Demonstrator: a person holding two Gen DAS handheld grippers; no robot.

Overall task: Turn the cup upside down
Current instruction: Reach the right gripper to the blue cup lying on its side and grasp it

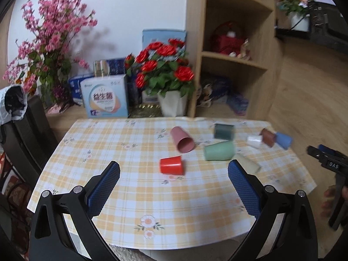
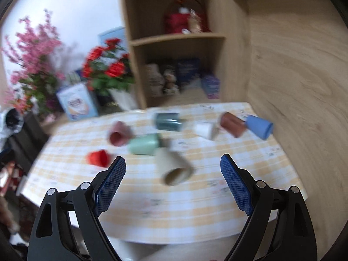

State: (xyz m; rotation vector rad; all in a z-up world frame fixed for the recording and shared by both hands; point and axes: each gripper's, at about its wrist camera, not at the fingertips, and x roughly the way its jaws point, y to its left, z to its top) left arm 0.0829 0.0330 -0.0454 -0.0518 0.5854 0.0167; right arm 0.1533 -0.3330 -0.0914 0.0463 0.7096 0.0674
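In the left wrist view, the left gripper (image 1: 174, 169) hangs above the near part of the worktop (image 1: 134, 200), its blue-padded fingers (image 1: 104, 187) spread wide and holding nothing. Between and just beyond them stands the red cup (image 1: 171, 165), mouth down on the checked cloth. Farther back lie a pink cup (image 1: 182, 139) on its side, open end facing the camera, a light green cup (image 1: 219, 150) on its side, a dark green cup (image 1: 224, 131), a beige cup (image 1: 248, 163), and a white cup (image 1: 254, 141), brown cup (image 1: 268, 137) and blue cup (image 1: 283, 140) clustered at the far right. The right gripper (image 1: 326, 161) shows at the right edge. In the blurred right wrist view, the right gripper (image 2: 173, 169) has its fingers (image 2: 236, 187) likewise spread and empty, the beige cup (image 2: 175, 166) lying between them on its side with its mouth toward the camera; the red cup (image 2: 97, 157) sits left of the left finger.
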